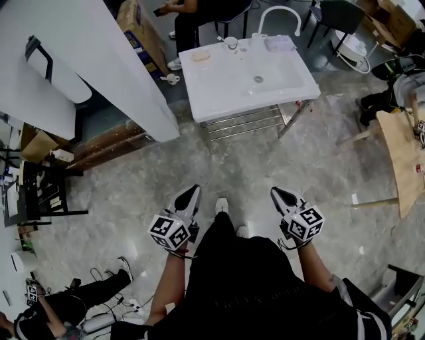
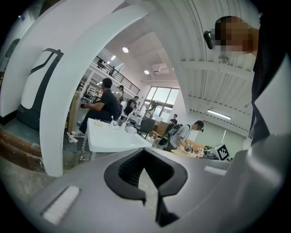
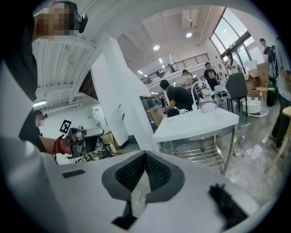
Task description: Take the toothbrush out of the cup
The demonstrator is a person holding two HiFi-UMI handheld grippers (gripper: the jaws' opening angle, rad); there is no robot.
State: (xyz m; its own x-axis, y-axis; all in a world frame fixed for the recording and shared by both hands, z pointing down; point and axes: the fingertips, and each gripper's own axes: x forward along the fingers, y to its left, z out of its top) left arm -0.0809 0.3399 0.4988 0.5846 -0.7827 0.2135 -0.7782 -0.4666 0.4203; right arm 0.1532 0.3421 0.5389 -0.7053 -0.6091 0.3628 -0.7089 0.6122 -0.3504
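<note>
A white washbasin table stands far ahead of me. At its back edge sits a small cup; whether a toothbrush is in it is too small to tell. My left gripper and right gripper are held low over the stone floor, well short of the table, both pointing towards it. Each is shut with nothing between its jaws. In the left gripper view the table lies beyond the closed left gripper. In the right gripper view the table and its tap show past the closed right gripper.
A large white slanted panel rises at the left. A person sits behind the table. A wooden table stands at the right, with chairs and boxes behind. Another person crouches at the lower left. A shelf frame sits under the basin.
</note>
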